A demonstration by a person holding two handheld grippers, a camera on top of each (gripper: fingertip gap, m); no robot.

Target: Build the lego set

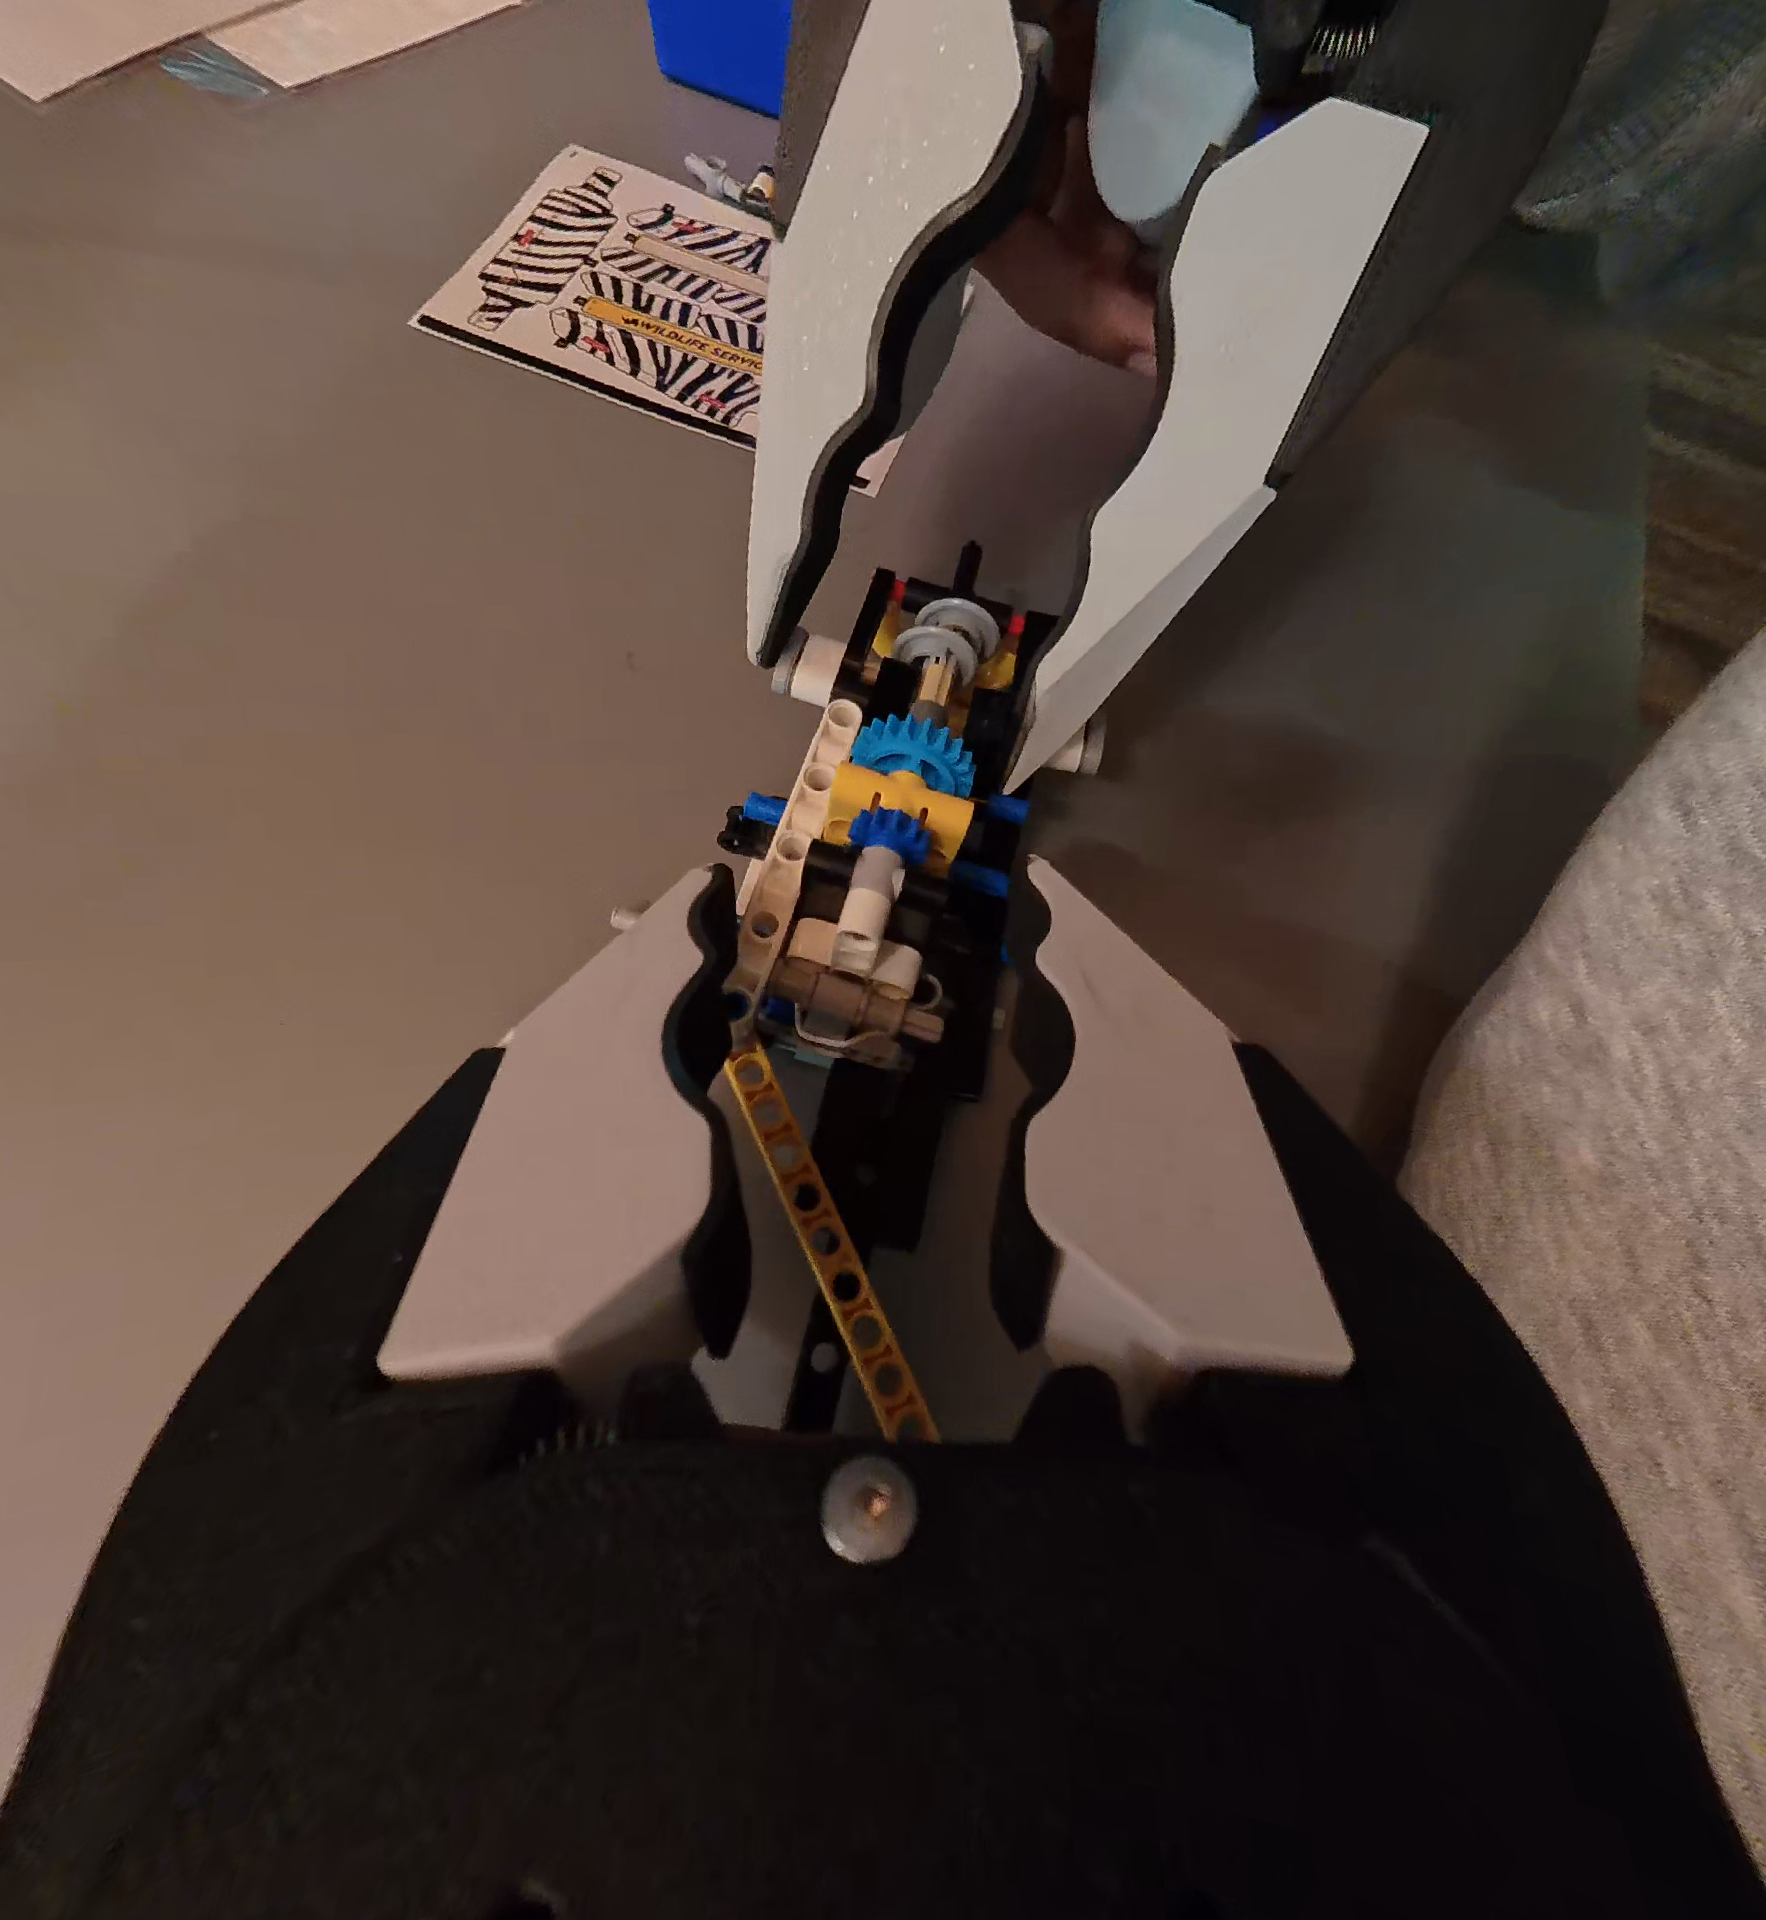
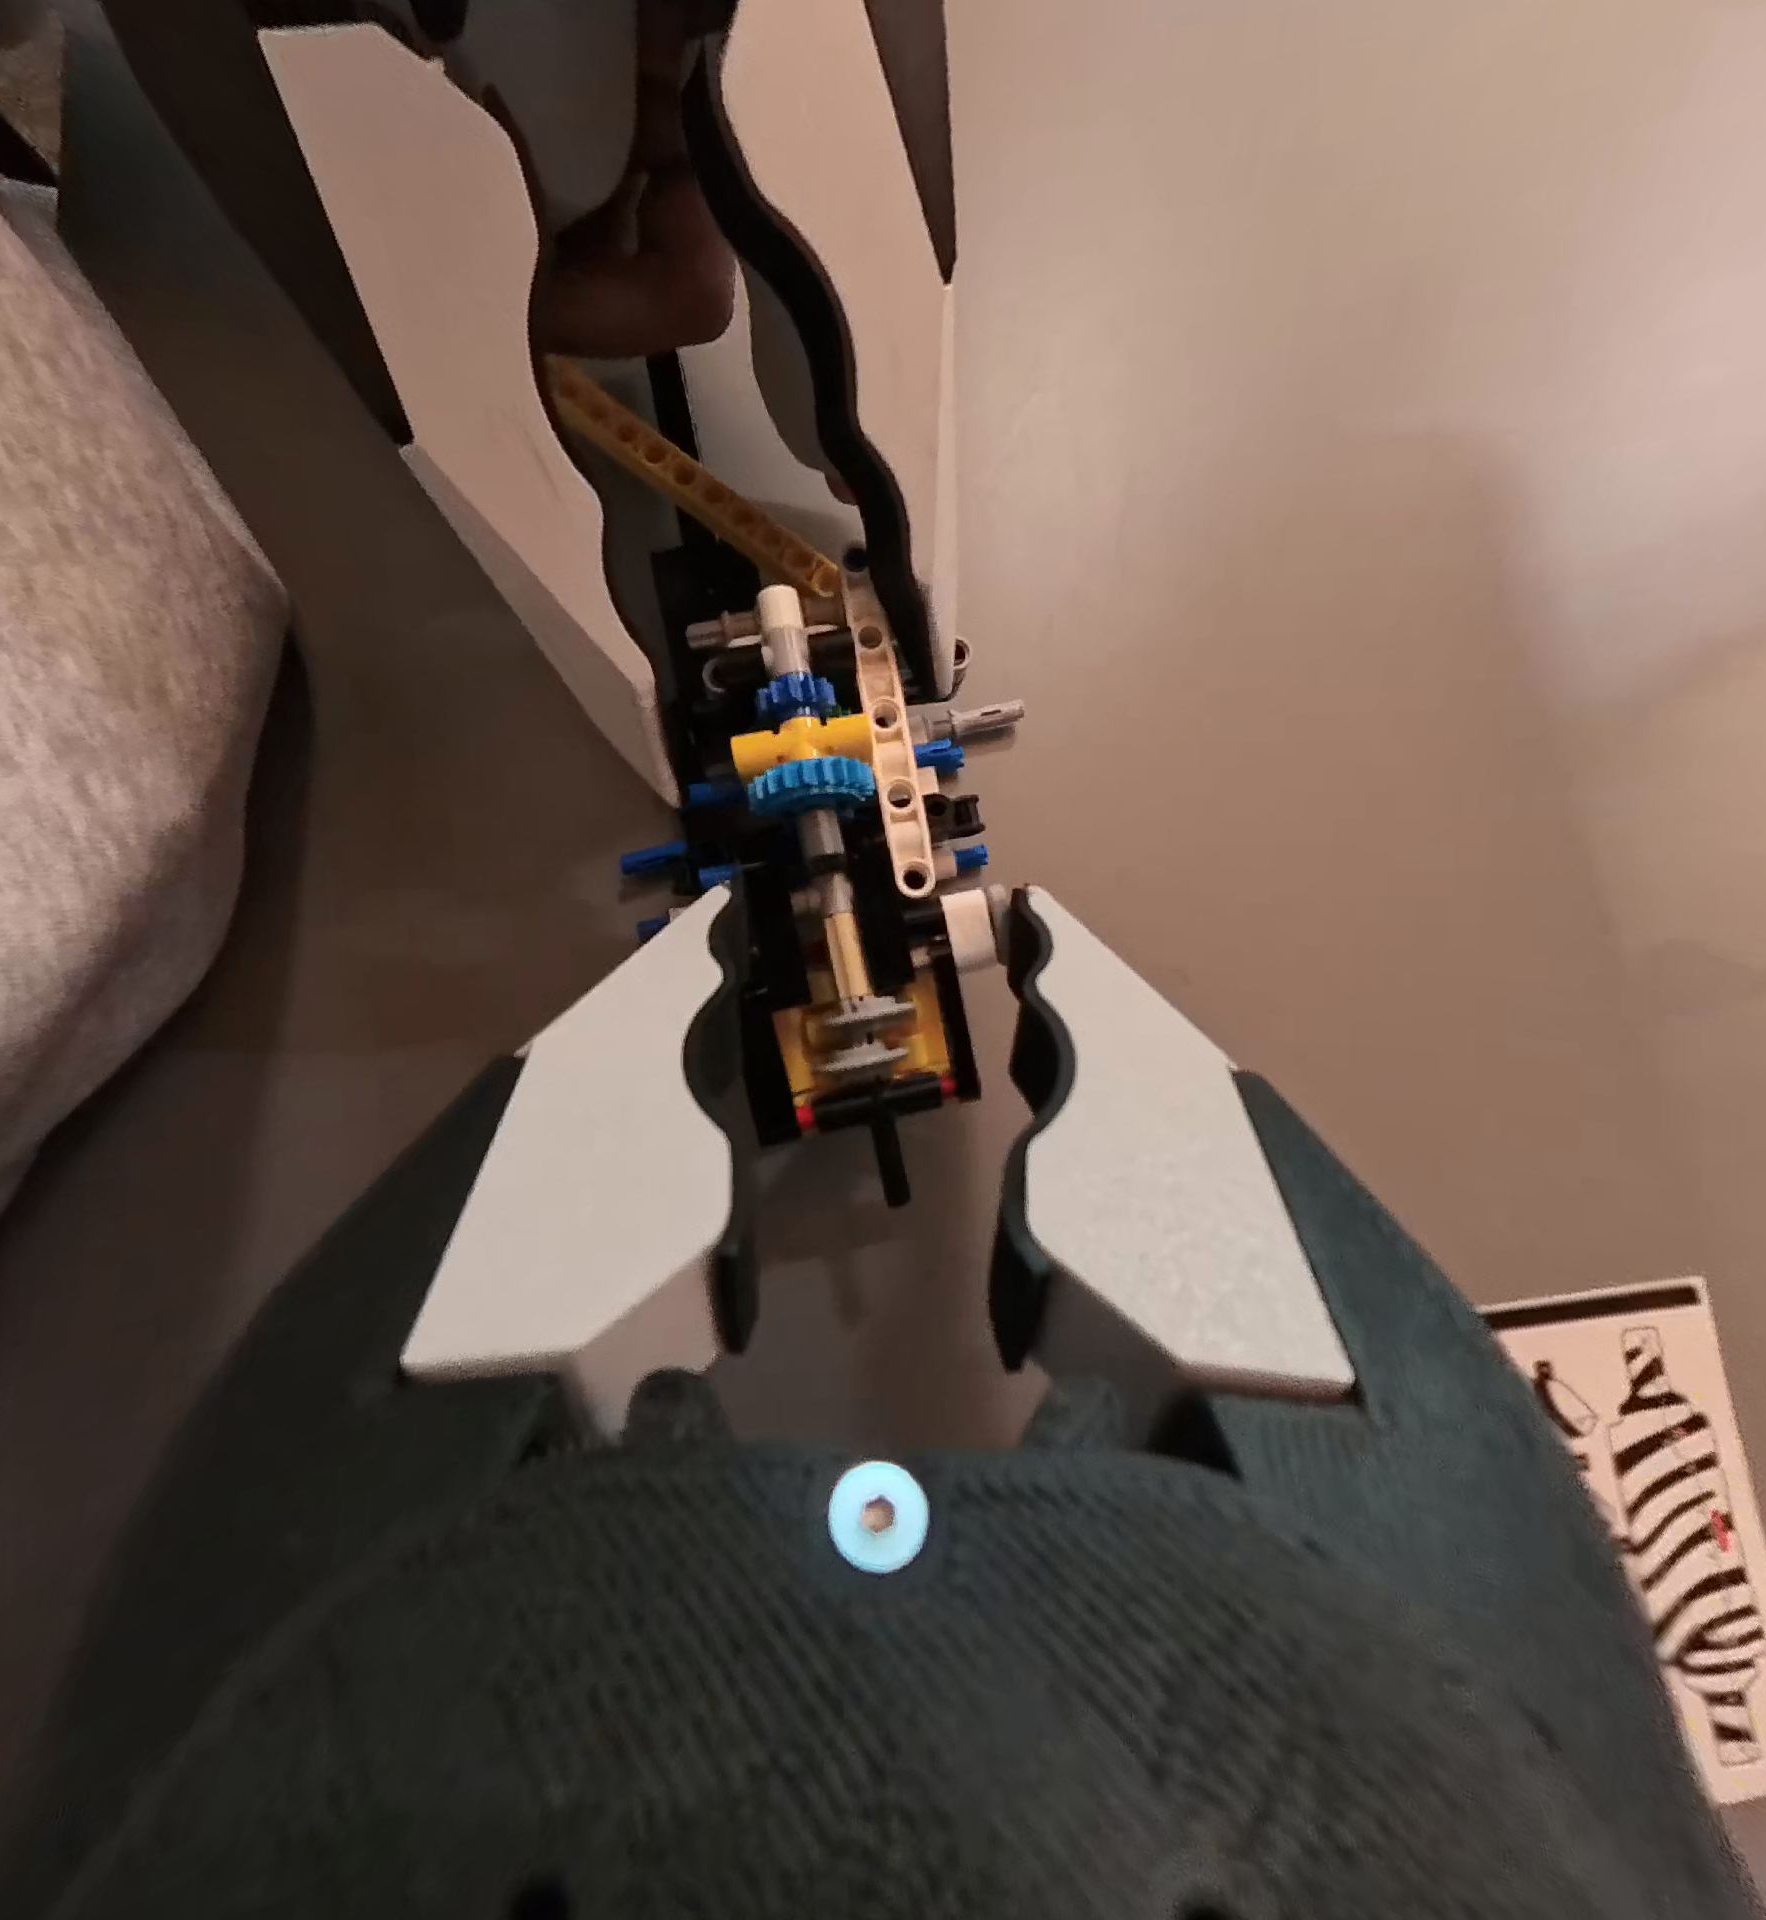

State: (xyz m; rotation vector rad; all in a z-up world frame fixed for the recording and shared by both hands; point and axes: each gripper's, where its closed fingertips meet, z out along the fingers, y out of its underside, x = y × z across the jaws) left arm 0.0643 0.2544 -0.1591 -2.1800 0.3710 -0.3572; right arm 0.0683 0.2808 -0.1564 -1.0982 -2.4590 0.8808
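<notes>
A Lego Technic assembly [image 1: 889, 831] with a black frame, a yellow block, two blue gears [image 1: 910, 758] and a white holed beam [image 1: 801, 821] hangs between both grippers above the grey table. My left gripper [image 1: 868, 883] is shut on its near end, and a long yellow holed beam [image 1: 827, 1216] runs back between the fingers. My right gripper [image 1: 926, 707] comes from the far side, its fingertips against the white bushes [image 1: 817, 665] on the frame's sides. In the right wrist view the right gripper [image 2: 874, 904] clamps the assembly [image 2: 827, 831], with the left gripper [image 2: 806, 727] opposite.
A zebra-striped sticker sheet [image 1: 630, 301] lies on the grey table [image 1: 235, 727]; it also shows in the right wrist view [image 2: 1668, 1621]. A blue box [image 1: 723, 52], papers [image 1: 131, 42] and small loose parts [image 1: 733, 182] lie farther back. A grey cushion [image 1: 1637, 1143] borders the table. Only a small space, under 4 cm, lies between the two pairs of fingers.
</notes>
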